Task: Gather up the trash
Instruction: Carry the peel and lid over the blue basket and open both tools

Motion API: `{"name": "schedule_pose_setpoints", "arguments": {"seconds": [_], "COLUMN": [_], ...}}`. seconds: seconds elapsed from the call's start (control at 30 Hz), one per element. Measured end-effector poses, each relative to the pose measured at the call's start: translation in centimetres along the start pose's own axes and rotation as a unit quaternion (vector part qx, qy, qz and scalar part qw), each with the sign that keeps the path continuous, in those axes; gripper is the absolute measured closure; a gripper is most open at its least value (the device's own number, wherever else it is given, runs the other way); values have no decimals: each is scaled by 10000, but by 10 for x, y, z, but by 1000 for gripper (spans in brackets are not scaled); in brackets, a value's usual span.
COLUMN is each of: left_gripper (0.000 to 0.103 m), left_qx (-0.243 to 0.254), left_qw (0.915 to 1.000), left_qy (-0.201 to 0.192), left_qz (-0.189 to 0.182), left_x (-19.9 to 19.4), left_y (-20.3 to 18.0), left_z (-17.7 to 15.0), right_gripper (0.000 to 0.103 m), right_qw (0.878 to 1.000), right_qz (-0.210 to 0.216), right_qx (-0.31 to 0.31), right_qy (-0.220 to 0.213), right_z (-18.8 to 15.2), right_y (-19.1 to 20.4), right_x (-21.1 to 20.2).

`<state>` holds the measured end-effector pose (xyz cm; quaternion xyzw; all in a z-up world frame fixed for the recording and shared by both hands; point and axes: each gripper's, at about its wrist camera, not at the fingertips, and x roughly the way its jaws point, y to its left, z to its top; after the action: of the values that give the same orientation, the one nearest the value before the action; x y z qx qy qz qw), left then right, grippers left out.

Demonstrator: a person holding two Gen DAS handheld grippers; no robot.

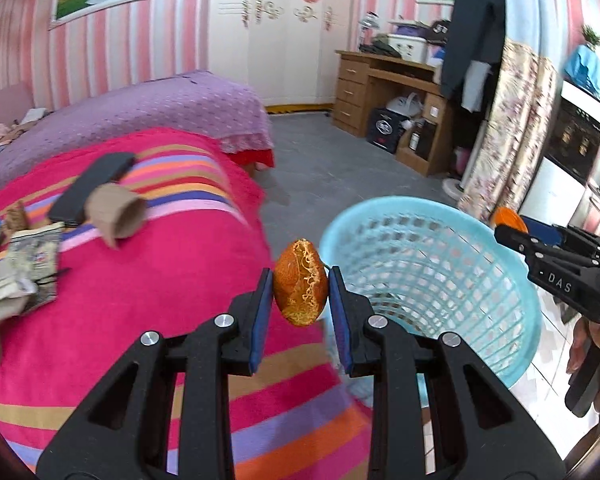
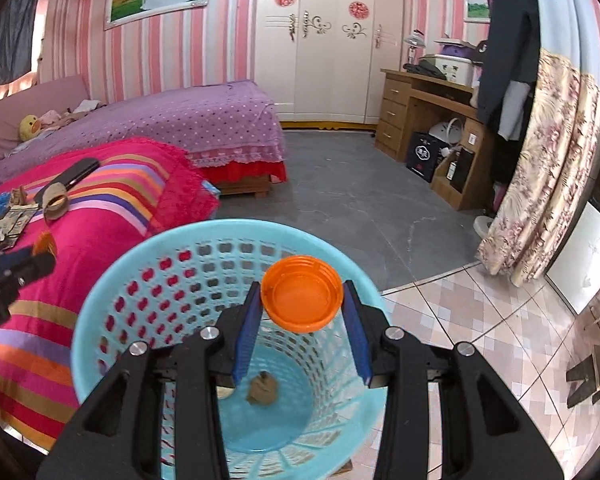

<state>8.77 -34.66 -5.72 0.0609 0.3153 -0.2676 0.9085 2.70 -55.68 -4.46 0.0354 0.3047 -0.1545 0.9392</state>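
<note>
Now, left claw (image 1: 301, 289) clamped on orange peel (image 1: 300, 283), right claw (image 2: 302, 300) on orange cap (image 2: 301, 299).

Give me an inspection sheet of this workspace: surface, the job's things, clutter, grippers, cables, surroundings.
Surface: pink striped blanket over a bed.
Job's things: light blue plastic lattice basket beside the bed, a brown crumpled scrap lying on its bottom; piece of orange fruit peel; round orange plastic lid.
Clutter: cardboard tube, black flat case, crumpled wrappers and paper, all on the blanket.
Grippers: left gripper shut on the peel, at the bed's edge by the basket rim; right gripper shut on the lid, above the basket's mouth.
Cables: nothing seen.
Surroundings: purple dotted bedspread, white wardrobe, wooden desk, floral curtain.
</note>
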Motion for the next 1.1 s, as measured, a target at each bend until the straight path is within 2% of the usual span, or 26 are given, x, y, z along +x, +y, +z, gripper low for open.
{"name": "schedule_pose_setpoints", "arguments": {"seconds": [0.3, 0.4, 0.47, 0.67, 0.83, 0.97, 1.03, 1.07, 1.1], "left_gripper": [76, 73, 50, 20, 13, 12, 12, 11, 11], "left_qx": [285, 267, 247, 222, 133, 31, -26, -48, -74], "left_qw": [9989, 9989, 9987, 9994, 9998, 9998, 9998, 9997, 9997], "left_qy": [222, 309, 393, 255, 141, 112, 103, 93, 75], "left_qz": [-289, -221, -223, -46, 58, 162, 182, 200, 233], "left_x": [37, 49, 53, 39, 22, 14, 11, 9, 7], "left_y": [-50, -52, -50, -34, -15, 1, 7, 10, 15], "left_z": [21, 28, 29, 27, 21, 18, 18, 18, 18], "right_gripper": [63, 63, 63, 63, 63, 62, 49, 36, 30], "right_qw": [9998, 9997, 9997, 9998, 9998, 9998, 9999, 9999, 9998], "right_qz": [-20, 15, 29, 43, 55, 15, -52, -113, -169], "right_qx": [192, 250, 249, 189, 163, 178, 130, 99, 75], "right_qy": [14, -21, -22, 27, 21, 41, 49, 19, -36], "right_z": [-6, -7, -7, -8, -7, -5, -4, -3, -1], "right_y": [-14, -15, -15, -10, -5, 0, 4, 7, 9], "right_x": [11, 12, 13, 15, 18, 26, 27, 26, 23]}}
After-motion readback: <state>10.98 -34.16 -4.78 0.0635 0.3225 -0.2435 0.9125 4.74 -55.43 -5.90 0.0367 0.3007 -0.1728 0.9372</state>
